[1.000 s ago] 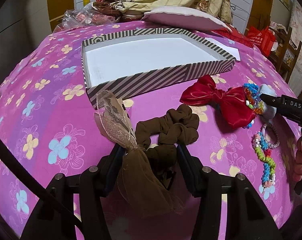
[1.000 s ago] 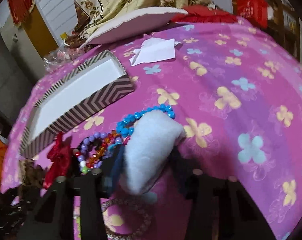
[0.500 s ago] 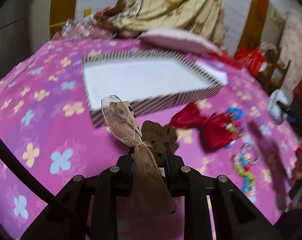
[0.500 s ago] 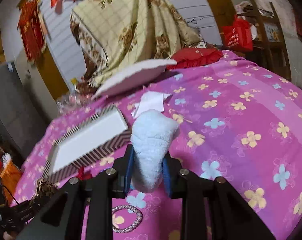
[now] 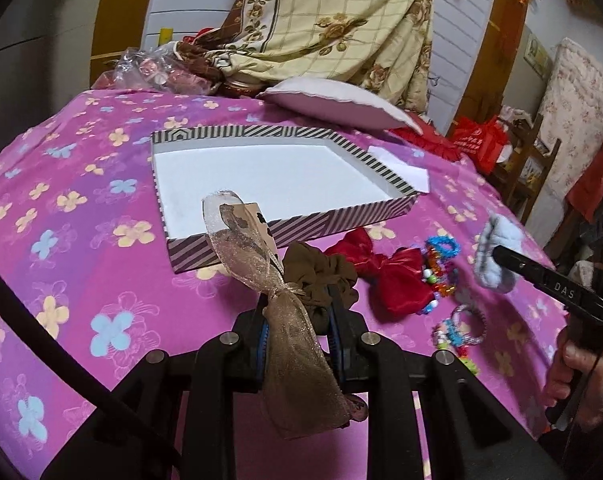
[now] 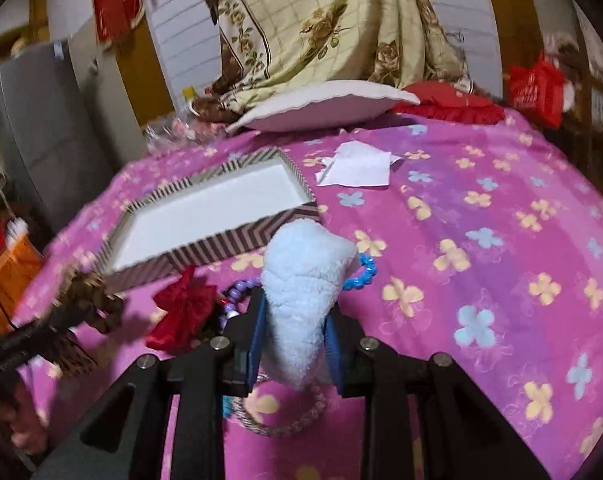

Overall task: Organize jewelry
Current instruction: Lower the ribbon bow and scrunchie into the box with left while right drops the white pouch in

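- A pink flowered cover [image 5: 61, 208] spread across the bed, running from the left edge to the far right.
- An open box [image 5: 261, 176] with striped walls and a white floor lay on the cover left of centre, nothing visible inside it.
- The left tool [image 5: 297, 320], fully closed, pinched a brown scrunchie [image 5: 321, 276] with a sheer gauze ribbon [image 5: 257, 264] tied to it, raised just in front of the box's near wall; the ribbon's upper end stood up across that wall, its lower tail drooping over the tool.
- A red satin bow [image 5: 385, 276] lay on the cover just to the right of the scrunchie, near the box's front right corner.
- Beaded bracelets [image 5: 441, 264] sat touching the bow's right edge, with more beaded bracelets [image 5: 457, 328] lying closer to the camera.
- The right tool [image 6: 295, 336], narrowly parted, gripped a fluffy pale-blue scrunchie [image 6: 305, 292] between its blue pads [image 6: 257, 340], held up off the cover above the bracelets and to the right of the box.
- A white sheet of paper [image 6: 357, 170] lay on the cover beyond the box's right end.
- A person's hand [image 5: 577, 376] held the right tool's handle at the far right edge.
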